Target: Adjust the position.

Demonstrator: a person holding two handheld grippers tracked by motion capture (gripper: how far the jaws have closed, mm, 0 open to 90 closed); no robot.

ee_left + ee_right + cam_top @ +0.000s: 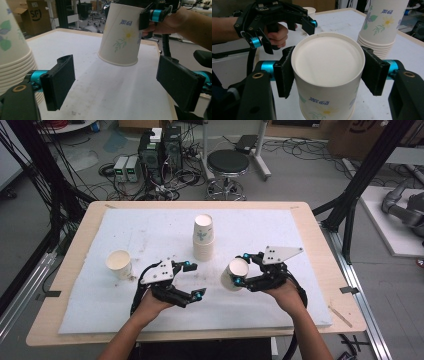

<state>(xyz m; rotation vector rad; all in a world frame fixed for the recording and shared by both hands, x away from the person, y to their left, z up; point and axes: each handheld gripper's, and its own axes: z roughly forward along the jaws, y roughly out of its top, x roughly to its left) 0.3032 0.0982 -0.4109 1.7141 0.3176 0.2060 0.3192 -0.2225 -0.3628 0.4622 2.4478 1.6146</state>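
The right gripper [241,268] pinches a single paper cup [234,274], its black pads pressed on either side of the cup's wall, and it holds the cup tipped off the white mat [150,227], base pointing left toward the other hand. In the right gripper view the cup's flat base [328,58] faces the camera with both pads [285,71] tight against it. The left gripper [195,280] hangs just left of that cup, jaws spread wide with nothing between them; in its own view the cup [121,35] sits beyond the open pads, clear of them. Farther back, at the middle of the mat, stands the stack of upside-down cups [203,237]. Off to the left a lone cup [119,263] stands upright on the mat, well apart from both grippers.
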